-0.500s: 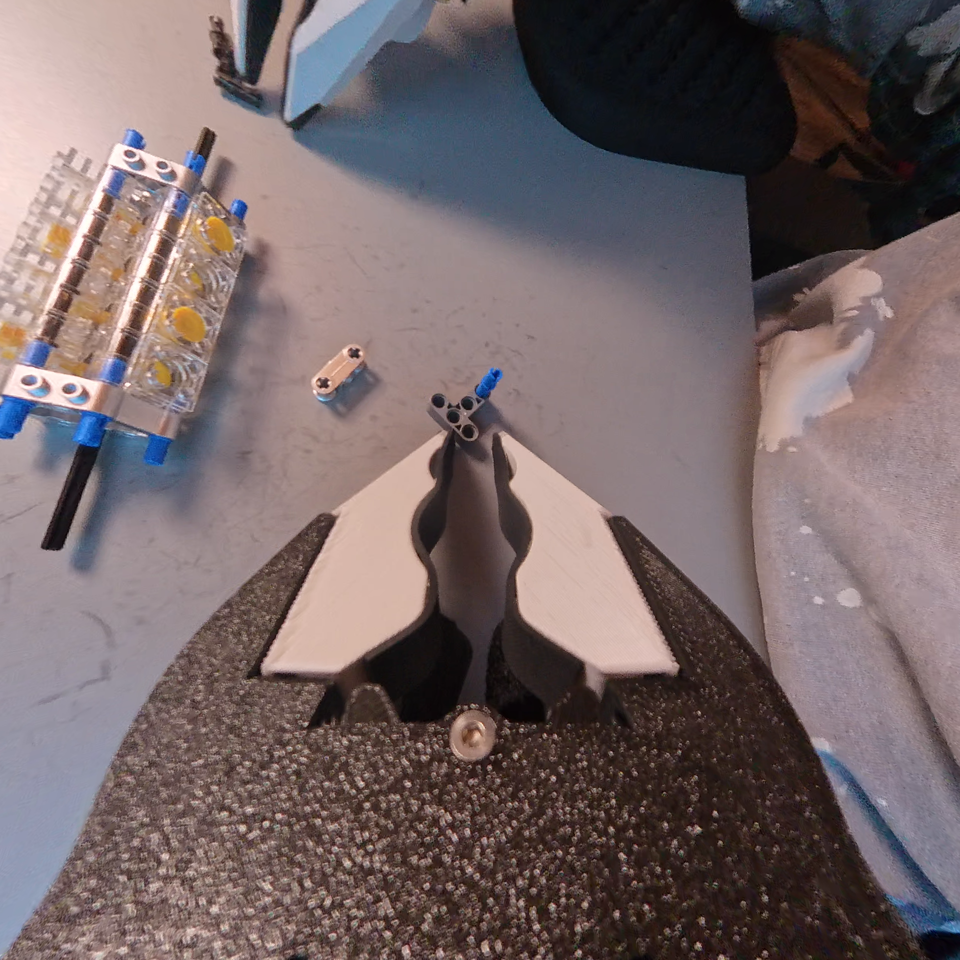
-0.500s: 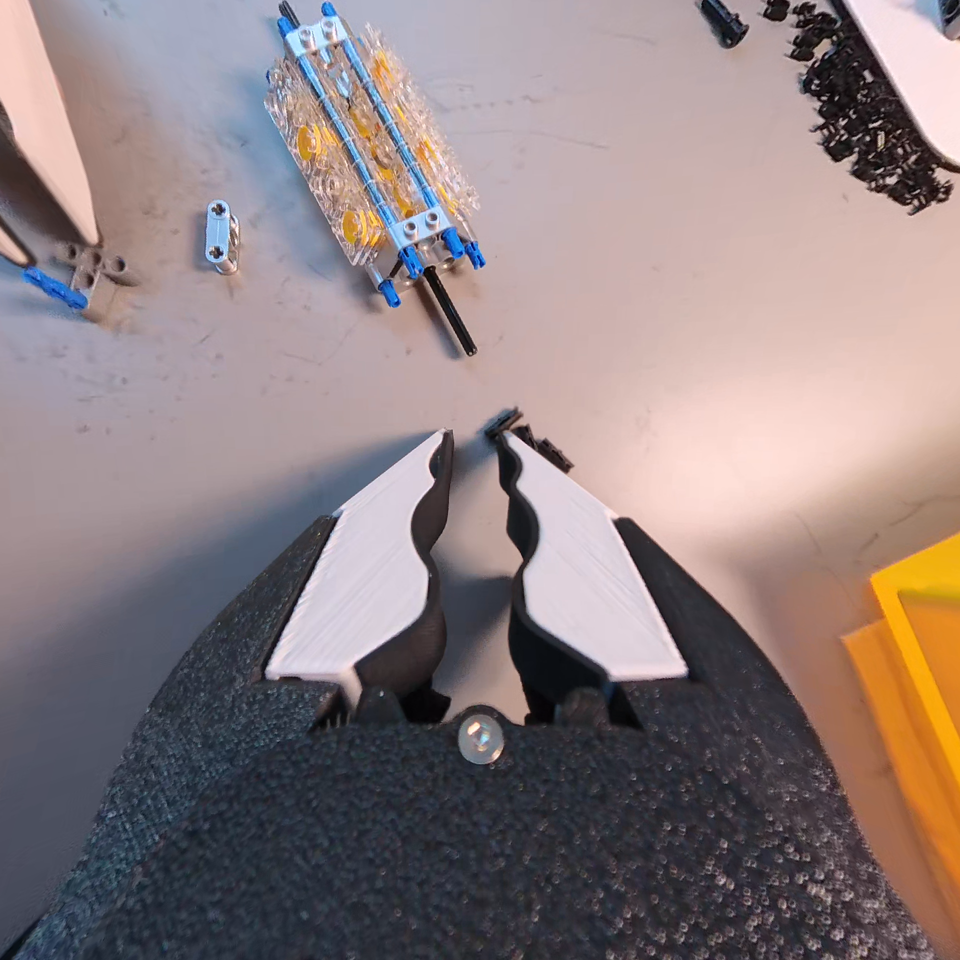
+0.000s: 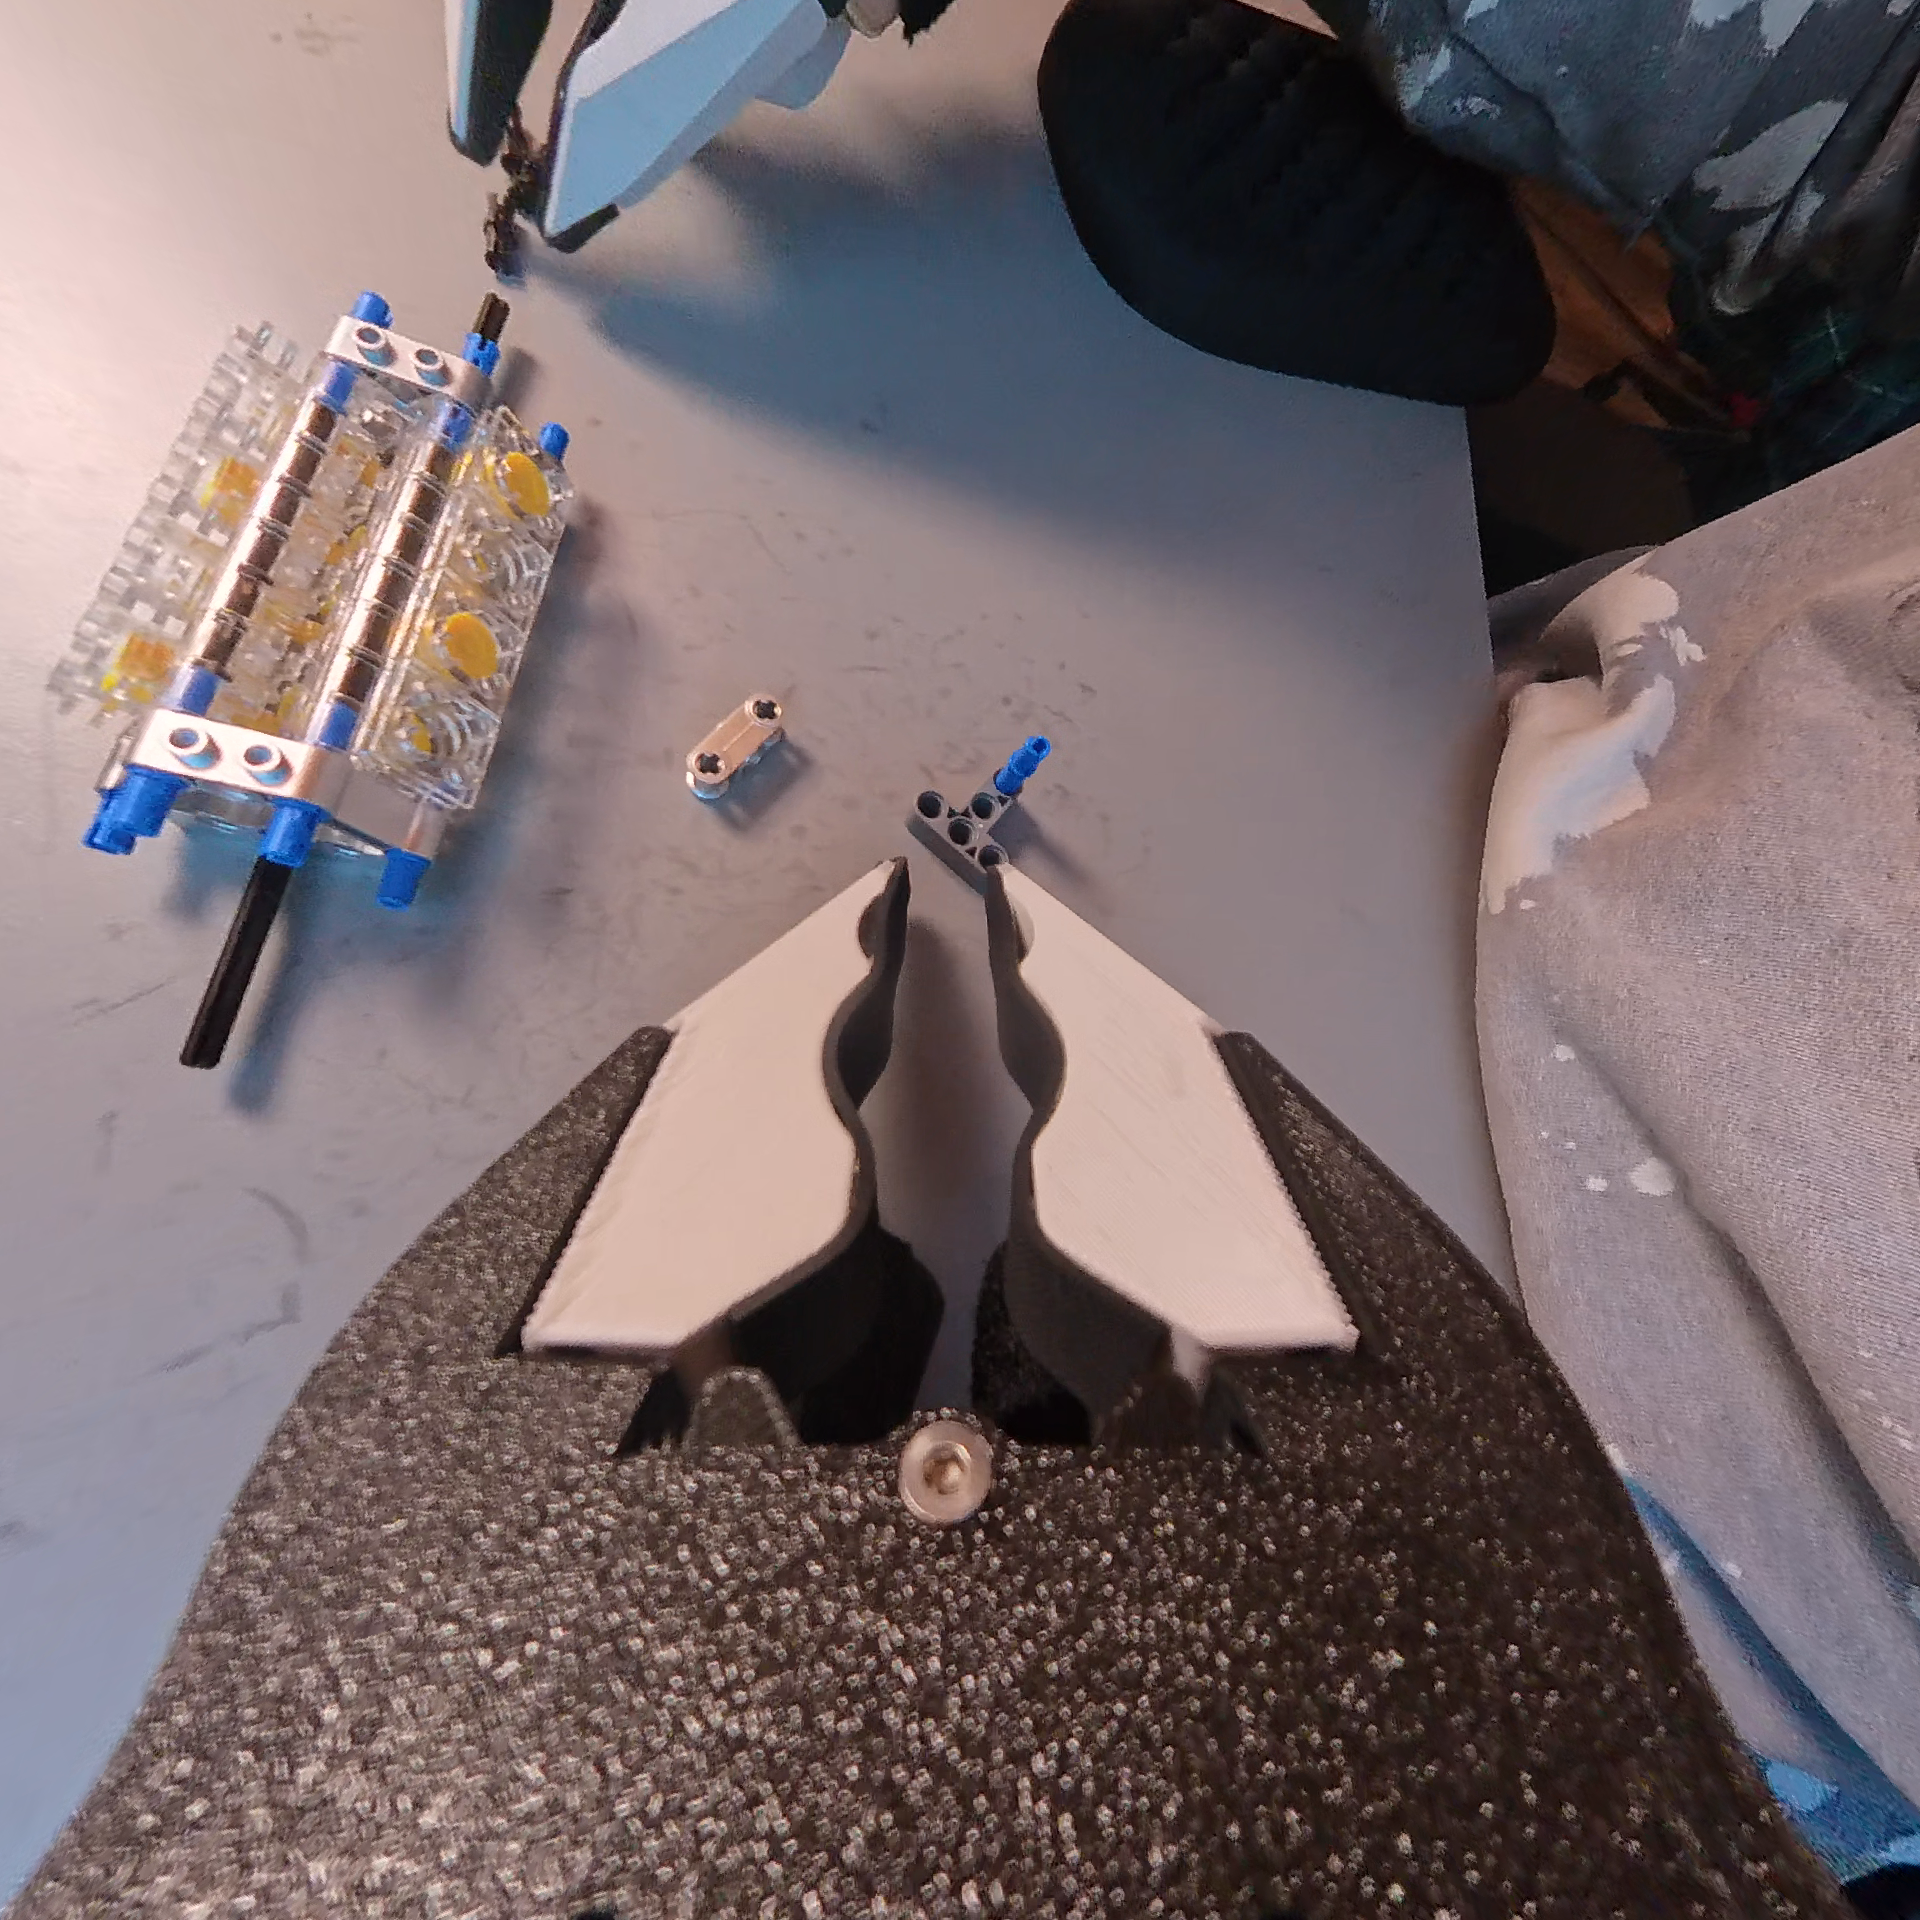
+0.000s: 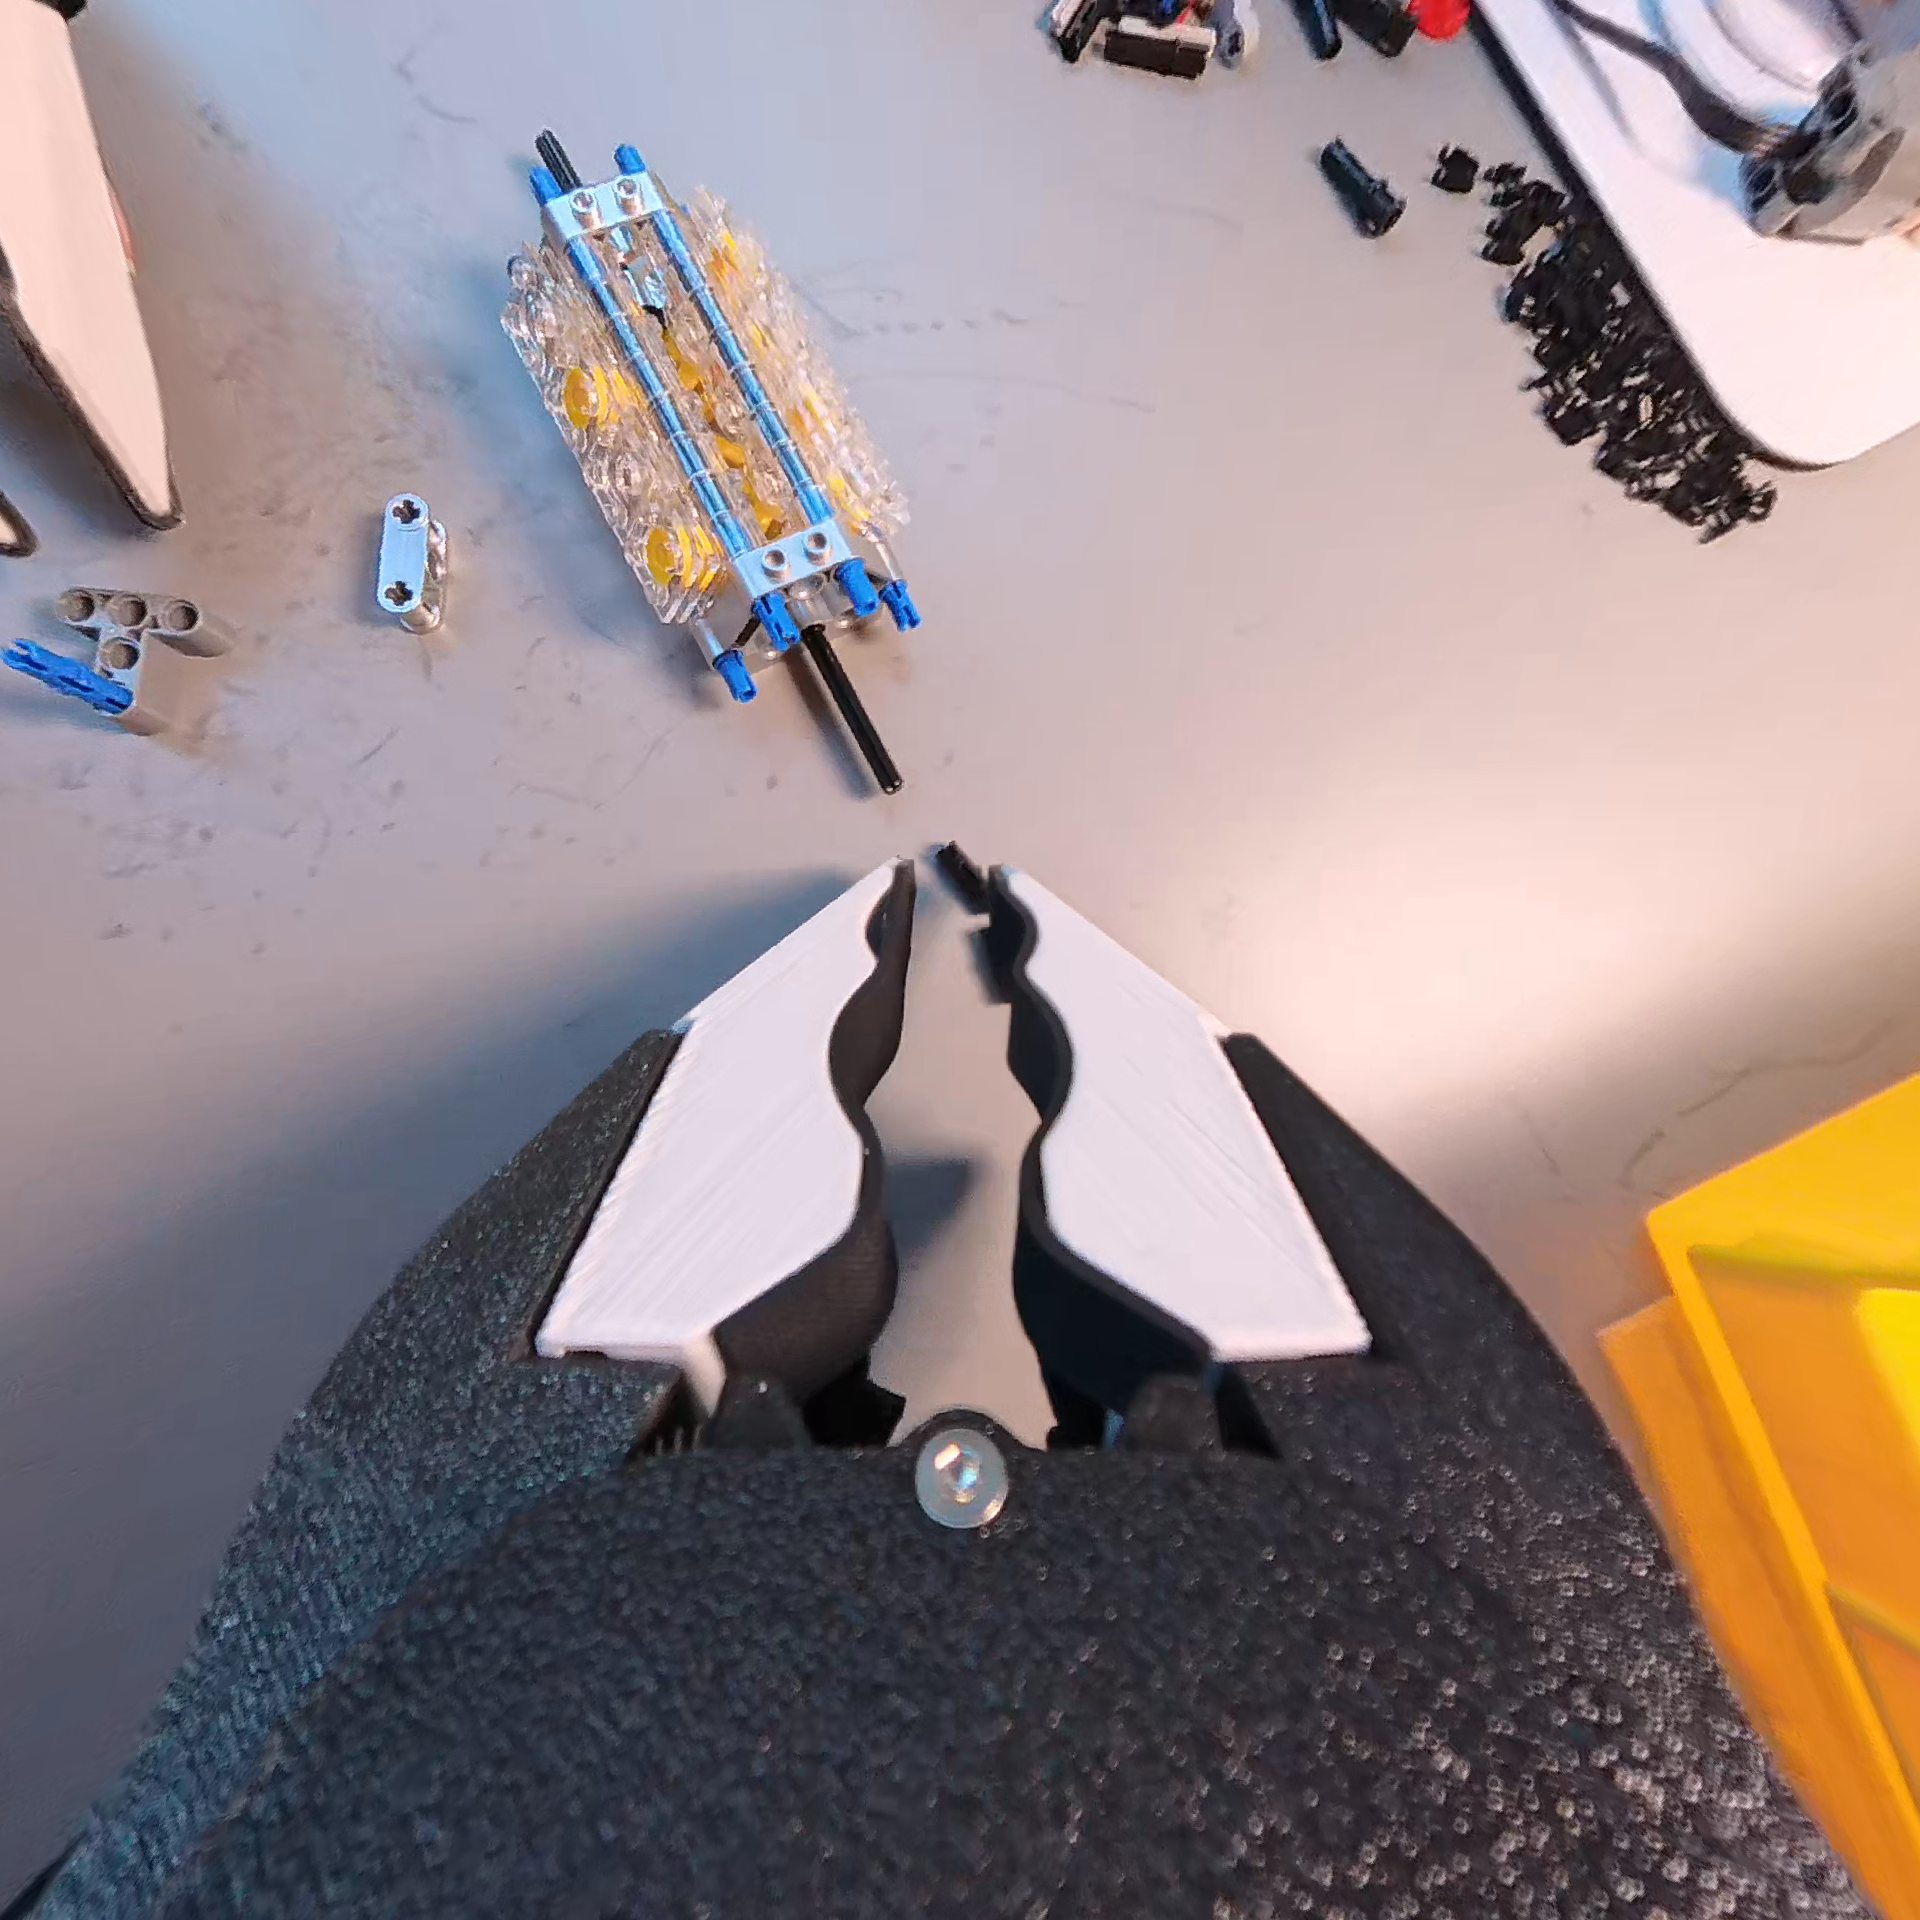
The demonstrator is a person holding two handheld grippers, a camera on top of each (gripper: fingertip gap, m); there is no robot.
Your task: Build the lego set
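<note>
Grey moulded plastic, pierced with round holes, makes up the small T-shaped piece [image 3: 961, 826] that lies flat on the worktop [image 3: 1039, 520] just beyond the left gripper [image 3: 945, 873]. A blue pin [image 3: 1023, 758] is plugged into its far end. The left fingers are parted by a narrow gap and nothing is clamped between them; the piece sits at the tip of the right-hand finger, and whether it is touched there cannot be told.

By its looks the piece would be very light, stiff and smooth, so it could easily be flicked aside. It would best be taken across its flat faces along the bar, not by the pin, which might turn or pull out.

A short silver link [image 3: 736, 746] lies near on the left. Farther off rests a clear block assembly [image 3: 312, 592] with yellow discs, blue pins and a black axle.

The right gripper [image 4: 948, 878] is held above the worktop with its fingers nearly together. A thin black piece [image 4: 961, 868] is pinched at their tips and hangs from them in the left wrist view. A heap of black parts [image 4: 1621, 374] and a yellow tray [image 4: 1787, 1403] lie to its right.
</note>
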